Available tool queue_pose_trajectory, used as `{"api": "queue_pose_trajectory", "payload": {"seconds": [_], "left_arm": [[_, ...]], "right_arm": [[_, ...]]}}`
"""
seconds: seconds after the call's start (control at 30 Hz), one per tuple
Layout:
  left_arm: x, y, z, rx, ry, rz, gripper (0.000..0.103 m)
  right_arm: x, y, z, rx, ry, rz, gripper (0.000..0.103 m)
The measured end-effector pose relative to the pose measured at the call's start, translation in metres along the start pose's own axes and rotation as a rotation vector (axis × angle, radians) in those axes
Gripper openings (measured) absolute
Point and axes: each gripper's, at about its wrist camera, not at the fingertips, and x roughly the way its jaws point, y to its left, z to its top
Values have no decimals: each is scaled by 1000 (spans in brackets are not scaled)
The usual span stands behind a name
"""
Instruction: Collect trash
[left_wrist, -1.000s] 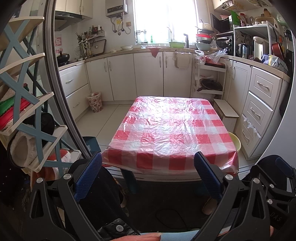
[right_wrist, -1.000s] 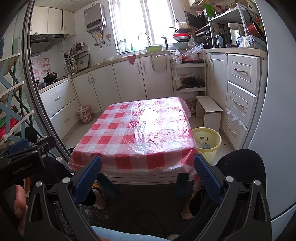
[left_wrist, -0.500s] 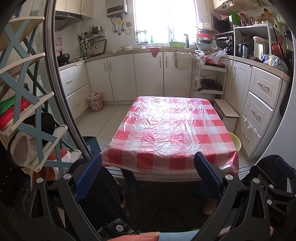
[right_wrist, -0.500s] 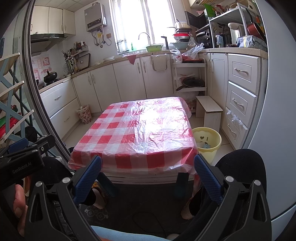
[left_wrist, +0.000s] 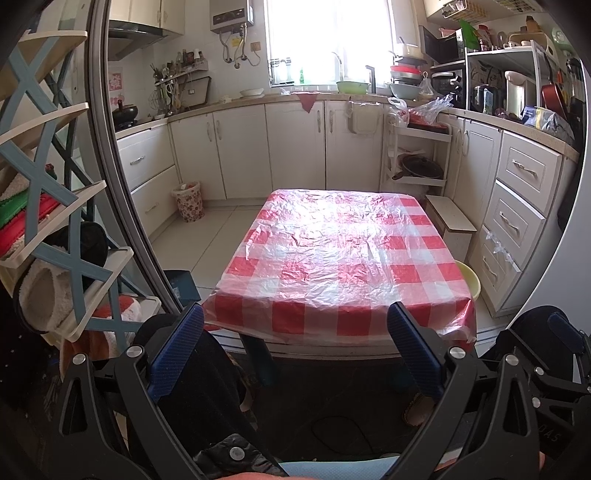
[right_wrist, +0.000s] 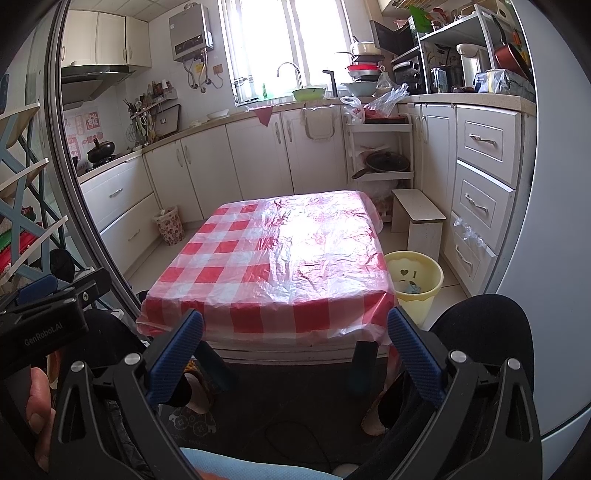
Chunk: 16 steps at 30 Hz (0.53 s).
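Two pairs of black tongs with blue ribbed pads, the left tongs (left_wrist: 295, 345) and the right tongs (right_wrist: 295, 347), hang with their jaws wide apart and empty before a low desk (left_wrist: 343, 258) covered in a crinkled red-and-white checked plastic sheet in a white-cabinet kitchen. No loose trash can be made out on the desk; the only scraps visible lie inside the round pale-yellow plastic waste bin (right_wrist: 419, 284) standing on the floor at the desk's near right corner, ahead and to the right of both tongs. The right tongs appear the nearer, so any reach toward the bin would likely fall to that side. The desk's long axis runs away from the cameras toward the window. A second, flower-patterned wastebasket (left_wrist: 188, 201) stands against the left-hand cabinets, well apart from the desk. Readable writing is scarce: "GenRobot.AI" on the left device's body (right_wrist: 42, 338) in the right wrist view, and a small heart mark on the yellow bin.
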Motion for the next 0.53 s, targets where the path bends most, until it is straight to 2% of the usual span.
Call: {"api": "queue_pose_trajectory", "payload": {"seconds": [0.17, 0.53], "left_arm": [[-2, -5, -2, 11, -12, 5, 95], [14, -5, -4, -1, 61, -19, 95]], "right_arm": [[2, -3, -2, -6, 4, 5, 96], [7, -6, -4, -10, 19, 12, 96]]}}
